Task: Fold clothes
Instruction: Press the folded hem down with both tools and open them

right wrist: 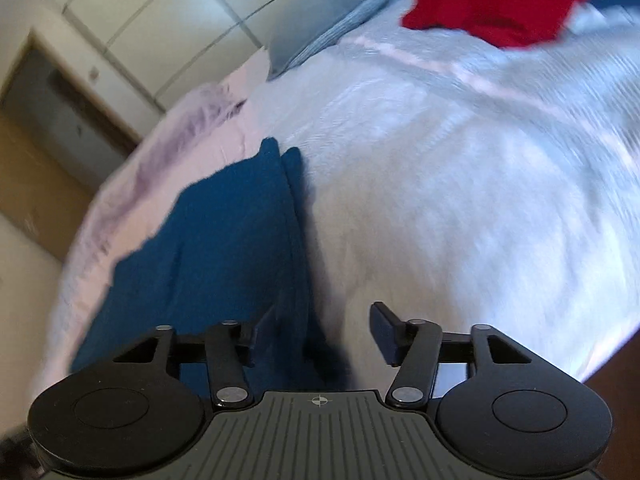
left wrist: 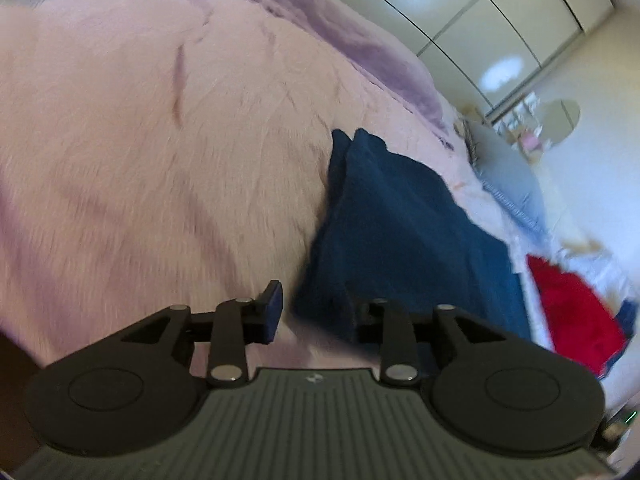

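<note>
The left tool (left wrist: 314,314) hangs over the pink fuzzy blanket (left wrist: 160,152) on the bed, its fingers spread apart with nothing between them. A dark blue garment (left wrist: 400,224) lies folded just ahead, its near edge overlapping the right finger. A red garment (left wrist: 572,308) sits beyond it.

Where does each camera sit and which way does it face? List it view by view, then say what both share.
Left wrist: on the left gripper, looking along its open jaws across the pink fuzzy blanket to the folded blue garment; wardrobe doors behind.
Right wrist: on the right gripper, jaws open, facing the blue garment and white bedspread.
Shared: blue garment, red garment, grey pillow.
</note>
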Available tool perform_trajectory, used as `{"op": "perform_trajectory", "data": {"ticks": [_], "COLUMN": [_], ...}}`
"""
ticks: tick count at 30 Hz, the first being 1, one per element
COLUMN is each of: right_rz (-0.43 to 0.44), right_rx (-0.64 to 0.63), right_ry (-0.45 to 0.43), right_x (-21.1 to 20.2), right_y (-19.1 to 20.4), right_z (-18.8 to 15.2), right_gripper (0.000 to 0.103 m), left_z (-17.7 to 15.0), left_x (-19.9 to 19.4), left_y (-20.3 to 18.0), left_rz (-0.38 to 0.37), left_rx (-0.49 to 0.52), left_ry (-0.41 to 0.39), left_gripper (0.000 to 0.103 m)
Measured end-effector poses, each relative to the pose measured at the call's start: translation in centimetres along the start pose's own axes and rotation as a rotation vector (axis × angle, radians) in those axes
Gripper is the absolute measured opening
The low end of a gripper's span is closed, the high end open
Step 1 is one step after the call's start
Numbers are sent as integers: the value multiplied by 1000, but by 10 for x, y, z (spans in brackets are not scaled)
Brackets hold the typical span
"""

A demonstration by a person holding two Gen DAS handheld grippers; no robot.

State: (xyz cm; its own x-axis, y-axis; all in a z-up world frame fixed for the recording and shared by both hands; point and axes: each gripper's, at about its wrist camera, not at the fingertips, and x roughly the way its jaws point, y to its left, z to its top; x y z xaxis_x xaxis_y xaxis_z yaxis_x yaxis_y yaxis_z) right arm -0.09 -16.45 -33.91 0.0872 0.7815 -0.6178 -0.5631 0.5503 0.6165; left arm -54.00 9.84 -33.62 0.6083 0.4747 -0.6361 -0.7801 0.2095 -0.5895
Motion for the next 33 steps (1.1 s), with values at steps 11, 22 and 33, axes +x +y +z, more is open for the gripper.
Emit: {"op": "perform_trajectory", "data": {"ticks": [11,22,33], "right_rz": [147,123,-182], "right_rx": [366,331,8], "right_ry": [13,3,33], "right_x": [17,-4,-23], "right_y": [-26,0,27], "right_z": [-30,-40,-48], "right_gripper": [57,9,50], "left_z": [-14,46,-11], "left_x": [45,18,0], "left_y": [25,-9,17], "left_rz": [-158,-94,98], "left_rx": [-406,-1,-130], "left_ry": [-20,-102,-28], "left_gripper": [18,8,13]}}
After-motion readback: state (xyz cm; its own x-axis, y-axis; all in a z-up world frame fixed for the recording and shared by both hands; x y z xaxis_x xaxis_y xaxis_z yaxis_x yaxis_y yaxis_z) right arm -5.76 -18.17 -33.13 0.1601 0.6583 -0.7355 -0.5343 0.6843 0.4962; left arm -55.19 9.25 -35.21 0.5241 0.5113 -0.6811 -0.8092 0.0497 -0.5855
